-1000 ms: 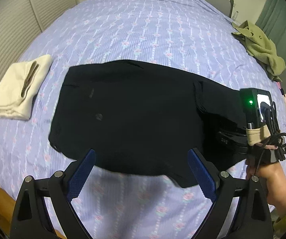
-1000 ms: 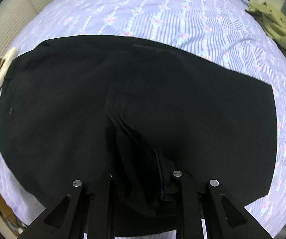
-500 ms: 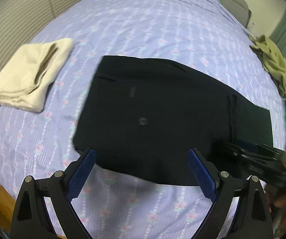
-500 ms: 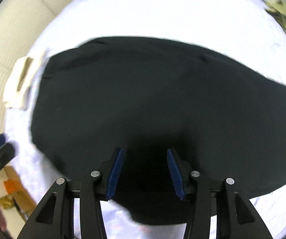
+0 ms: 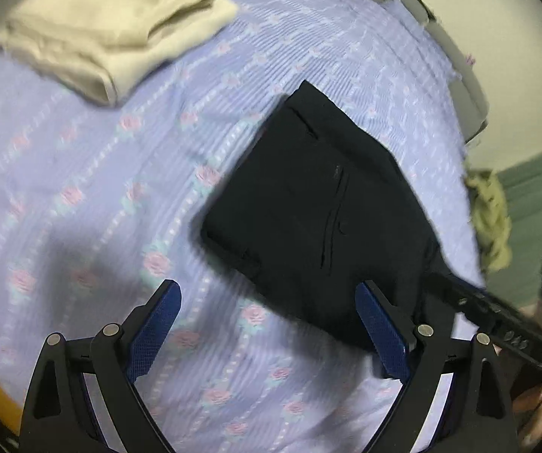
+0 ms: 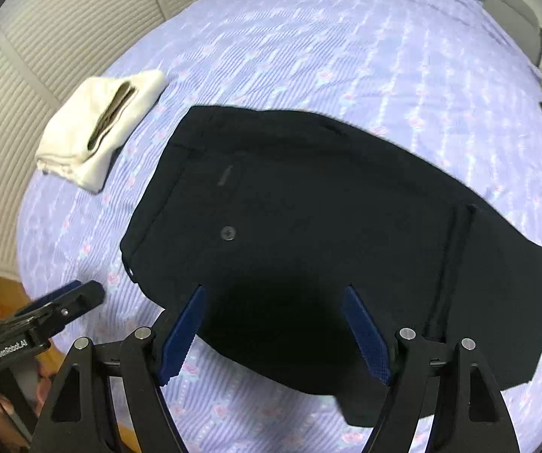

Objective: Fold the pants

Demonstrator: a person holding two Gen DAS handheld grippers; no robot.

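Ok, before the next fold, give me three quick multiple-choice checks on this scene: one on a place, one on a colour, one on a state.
1. Where does the cream folded garment lie relative to the black pants in the right wrist view?
A. on top of them
B. apart, beyond their waist end to the left
C. under them

2. What colour is the bedsheet?
A. plain white
B. green
C. lilac with pink flowers

3. What is the right hand-held gripper doing?
A. open, nothing between its pads
B. shut on the pants
C. shut on the cream garment

Answers: 1 B, a strip of sheet shows between them. 2 C, rows of pink roses run across the lilac. 3 A, its jaws have just been opening and the blue pads stand wide above the flat pants.
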